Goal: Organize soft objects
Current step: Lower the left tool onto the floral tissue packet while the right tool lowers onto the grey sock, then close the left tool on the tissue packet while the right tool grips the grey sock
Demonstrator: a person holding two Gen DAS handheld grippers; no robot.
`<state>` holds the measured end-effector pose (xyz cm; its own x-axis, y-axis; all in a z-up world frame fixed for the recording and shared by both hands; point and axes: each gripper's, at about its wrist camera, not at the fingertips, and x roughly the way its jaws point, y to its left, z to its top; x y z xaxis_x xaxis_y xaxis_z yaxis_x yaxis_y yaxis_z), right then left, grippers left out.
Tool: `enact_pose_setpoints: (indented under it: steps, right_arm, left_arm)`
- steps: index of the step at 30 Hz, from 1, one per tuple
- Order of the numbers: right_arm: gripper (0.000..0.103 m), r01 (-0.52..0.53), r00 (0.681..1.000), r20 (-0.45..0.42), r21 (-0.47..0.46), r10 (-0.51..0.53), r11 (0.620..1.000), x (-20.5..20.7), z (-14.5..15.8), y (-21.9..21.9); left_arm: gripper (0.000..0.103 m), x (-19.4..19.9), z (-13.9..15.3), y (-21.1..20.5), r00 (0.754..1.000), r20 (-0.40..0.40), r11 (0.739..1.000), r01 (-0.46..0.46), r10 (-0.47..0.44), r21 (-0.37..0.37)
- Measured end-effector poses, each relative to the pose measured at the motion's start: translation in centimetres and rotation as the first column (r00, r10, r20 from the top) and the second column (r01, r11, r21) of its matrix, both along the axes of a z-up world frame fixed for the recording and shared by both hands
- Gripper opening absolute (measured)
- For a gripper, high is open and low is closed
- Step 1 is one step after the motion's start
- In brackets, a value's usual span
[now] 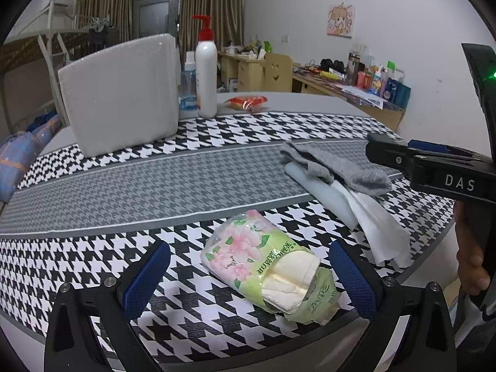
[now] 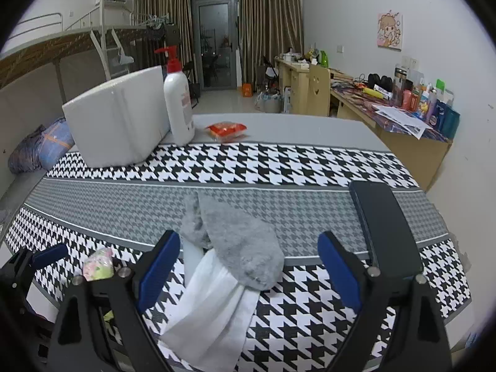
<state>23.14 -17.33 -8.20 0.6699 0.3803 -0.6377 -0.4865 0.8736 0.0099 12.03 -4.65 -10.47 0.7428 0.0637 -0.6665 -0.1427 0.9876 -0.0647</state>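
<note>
A floral tissue pack (image 1: 266, 266) lies on the houndstooth cloth, between the spread fingers of my left gripper (image 1: 251, 276), which is open and not touching it. The pack also peeks out at the left of the right wrist view as a small green and pink lump (image 2: 98, 268). A grey sock (image 2: 238, 245) lies on top of a white cloth (image 2: 214, 316), directly ahead of my open right gripper (image 2: 249, 274). In the left wrist view the sock (image 1: 341, 167) and white cloth (image 1: 378, 226) sit at the right, under the right gripper (image 1: 384, 152).
A white foam block (image 1: 121, 96), a pump bottle (image 1: 206, 71) and a red snack packet (image 1: 248, 102) stand at the table's far side. A dark flat object (image 2: 384, 226) lies on the cloth at the right. A hand (image 1: 471, 263) holds the right gripper's handle.
</note>
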Motion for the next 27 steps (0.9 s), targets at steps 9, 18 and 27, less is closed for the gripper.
enact_pose_setpoints:
  steps: [9, 18, 27]
  right_arm:
    - [0.092, -0.016, 1.0, -0.015, -0.023, 0.016, 1.0, 0.8, -0.6, 0.6]
    - [0.092, -0.017, 1.0, -0.025, -0.026, 0.016, 1.0, 1.5, -0.8, 0.6]
    - [0.091, -0.034, 0.999, -0.032, -0.055, 0.032, 0.998, 2.2, -1.0, 1.7]
  left_arm:
    - [0.102, 1.0, -1.0, -0.1, 0.999, -0.047, 1.0, -0.002, 0.002, 0.001]
    - [0.082, 1.6, -2.1, -0.4, 0.996, -0.086, 1.0, 0.017, -0.016, 0.015]
    - [0.068, 1.7, -1.9, -0.3, 0.995, -0.078, 0.998, 0.06, -0.06, -0.004]
